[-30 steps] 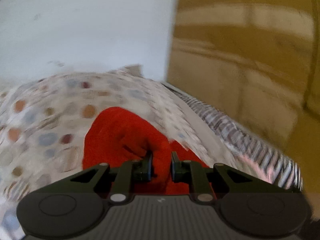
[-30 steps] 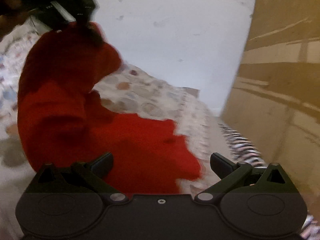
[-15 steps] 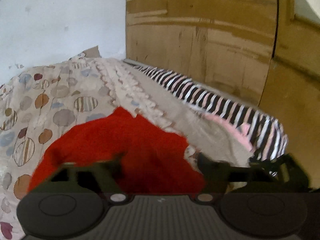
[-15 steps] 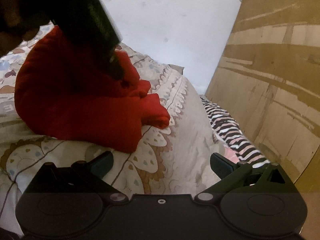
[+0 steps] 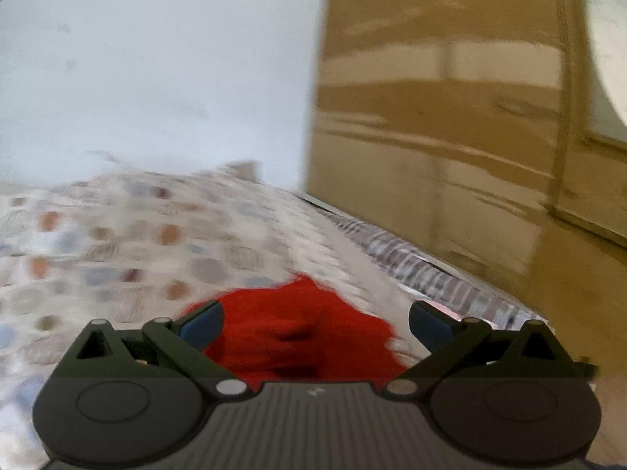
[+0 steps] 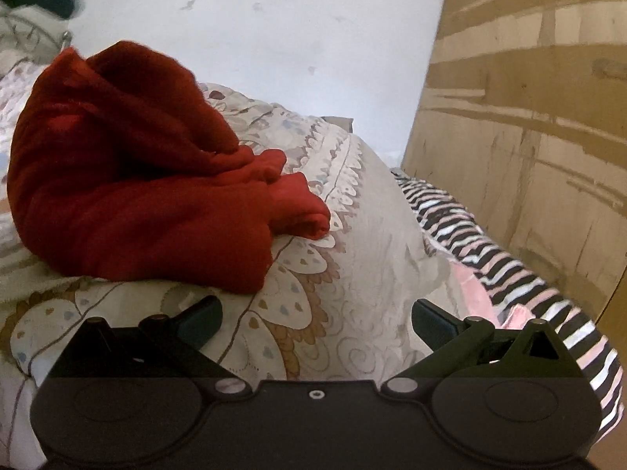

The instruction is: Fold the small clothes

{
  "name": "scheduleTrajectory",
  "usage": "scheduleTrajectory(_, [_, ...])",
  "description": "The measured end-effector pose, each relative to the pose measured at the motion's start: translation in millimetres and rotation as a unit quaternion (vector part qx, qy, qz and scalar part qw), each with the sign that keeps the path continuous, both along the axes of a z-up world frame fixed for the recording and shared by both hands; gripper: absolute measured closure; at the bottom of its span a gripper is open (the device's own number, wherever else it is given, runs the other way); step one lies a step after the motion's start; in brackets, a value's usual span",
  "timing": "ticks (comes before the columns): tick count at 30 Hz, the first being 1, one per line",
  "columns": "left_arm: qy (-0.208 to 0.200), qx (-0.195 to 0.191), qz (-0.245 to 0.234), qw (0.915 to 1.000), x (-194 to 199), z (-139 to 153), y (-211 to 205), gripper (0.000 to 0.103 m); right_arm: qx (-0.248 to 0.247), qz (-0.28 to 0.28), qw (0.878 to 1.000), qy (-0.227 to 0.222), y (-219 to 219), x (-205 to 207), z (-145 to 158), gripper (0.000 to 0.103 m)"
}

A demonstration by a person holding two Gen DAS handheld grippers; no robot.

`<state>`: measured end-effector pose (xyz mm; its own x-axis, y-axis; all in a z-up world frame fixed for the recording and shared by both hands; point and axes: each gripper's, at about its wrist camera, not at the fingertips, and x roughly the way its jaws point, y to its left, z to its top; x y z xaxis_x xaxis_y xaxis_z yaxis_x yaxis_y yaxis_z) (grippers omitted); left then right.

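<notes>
A red garment point(image 6: 137, 196) lies in a bunched heap on the patterned bedspread point(image 6: 352, 274), left of centre in the right wrist view. My right gripper point(image 6: 315, 317) is open just in front of it, with only bedspread between its fingers. In the blurred left wrist view the red garment point(image 5: 298, 325) shows low between the fingers of my left gripper point(image 5: 315, 321). Its jaws are opening wide and the pads stand clear of the cloth.
A black, white and pink striped cloth point(image 6: 490, 258) lies along the bed's right edge. A wooden wardrobe point(image 6: 529, 117) stands close behind it. A white wall point(image 6: 274, 39) closes off the far side of the bed.
My left gripper let go of the red garment and spread its jaws wide. The garment dropped from hanging into a heap on the bed. My right gripper sank closer to the bedspread.
</notes>
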<state>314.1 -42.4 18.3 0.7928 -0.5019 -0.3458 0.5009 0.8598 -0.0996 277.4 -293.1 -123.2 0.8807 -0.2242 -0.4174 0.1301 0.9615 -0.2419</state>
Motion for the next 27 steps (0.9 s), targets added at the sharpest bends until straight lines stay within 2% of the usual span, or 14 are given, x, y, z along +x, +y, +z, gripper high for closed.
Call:
scheduleTrajectory(2, [0.010,0.003,0.040,0.9991,7.5,-9.5,15.6,0.000,0.006,-0.003,1.000,-0.001,-0.5,-0.8,2.8,0.000])
scheduleTrajectory(4, [0.054,0.021,0.062,0.9964,24.5,-23.4,24.6,0.001,0.013,-0.006,1.000,-0.018,-1.7,-3.4,10.6,0.000])
scheduleTrajectory(7, [0.097,0.023,0.058,0.9933,44.1,-43.1,31.8,0.001,0.048,-0.005,0.997,-0.067,-8.9,-10.7,32.4,0.000])
scheduleTrajectory(10, [0.116,0.010,0.041,0.9924,55.1,-56.5,35.1,0.001,0.101,0.007,0.990,-0.095,-21.9,-7.1,55.1,0.000])
scheduleTrajectory(12, [0.109,-0.001,0.032,0.9935,56.2,-60.2,36.6,0.001,0.159,0.040,0.983,-0.087,-33.1,5.9,68.4,0.000])
scheduleTrajectory(13, [0.099,-0.002,0.027,0.9947,57.9,-61.7,36.4,0.001,0.203,0.062,0.974,-0.078,-40.1,15.5,73.7,0.000])
scheduleTrajectory(15, [0.079,0.011,0.018,0.9966,57.7,-65.0,31.7,0.001,0.306,0.113,0.944,-0.052,-54.2,37.8,79.9,0.000])
scheduleTrajectory(17, [0.061,0.028,0.001,0.9978,53.8,-64.5,26.1,0.010,0.402,0.159,0.901,-0.024,-64.3,65.4,81.5,0.000])
scheduleTrajectory(19, [0.058,0.042,-0.017,0.9973,54.3,-67.5,20.9,0.015,0.465,0.182,0.866,0.015,-65.9,94.6,81.0,0.000])
scheduleTrajectory(22, [0.048,0.060,-0.022,0.9968,50.8,-71.6,13.9,0.018,0.530,0.184,0.823,0.090,-61.5,132.7,71.5,0.000])
scheduleTrajectory(25, [0.038,0.070,-0.021,0.9966,48.3,-73.4,12.0,0.021,0.572,0.145,0.785,0.191,-51.3,159.1,50.7,0.000])
scheduleTrajectory(27, [0.037,0.066,-0.023,0.9968,46.7,-75.2,13.1,0.021,0.616,0.148,0.748,0.201,-49.6,162.7,37.2,0.000])
